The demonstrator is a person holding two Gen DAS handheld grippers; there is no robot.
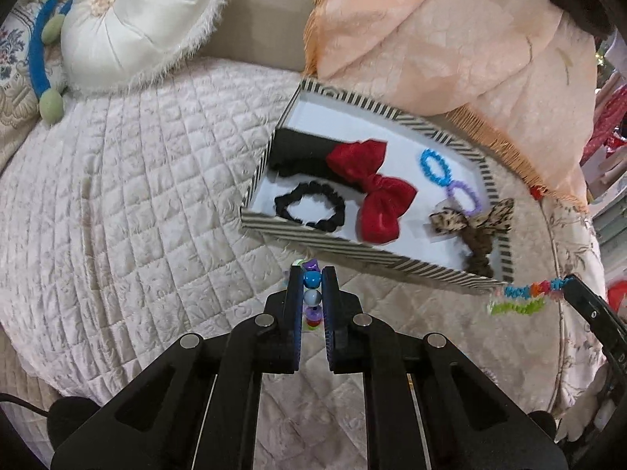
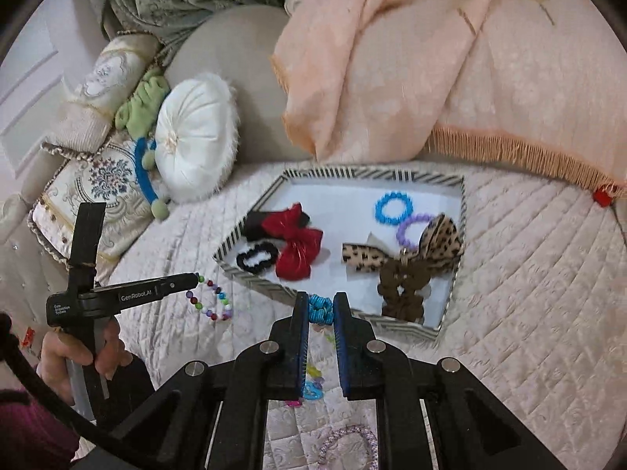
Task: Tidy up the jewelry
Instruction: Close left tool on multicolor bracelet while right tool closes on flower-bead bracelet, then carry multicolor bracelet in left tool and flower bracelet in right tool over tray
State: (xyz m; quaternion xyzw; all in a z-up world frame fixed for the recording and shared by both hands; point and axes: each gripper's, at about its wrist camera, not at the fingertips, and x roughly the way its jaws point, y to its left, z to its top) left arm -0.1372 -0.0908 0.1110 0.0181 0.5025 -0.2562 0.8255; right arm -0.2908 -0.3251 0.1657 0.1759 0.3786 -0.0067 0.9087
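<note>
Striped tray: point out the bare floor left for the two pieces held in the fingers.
In the striped-rim white tray, the far strip behind the red satin bow, left of the blue coil ring, is bare. A smaller patch lies between the bow and the leopard-print bow. The near-right corner is crowded by the brown scrunchie; the left by the black scrunchie.

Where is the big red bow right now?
The red bow lies inside the striped tray on the bed, towards its left side in the right wrist view, overlapping a black band and right beside the black scrunchie.
</note>
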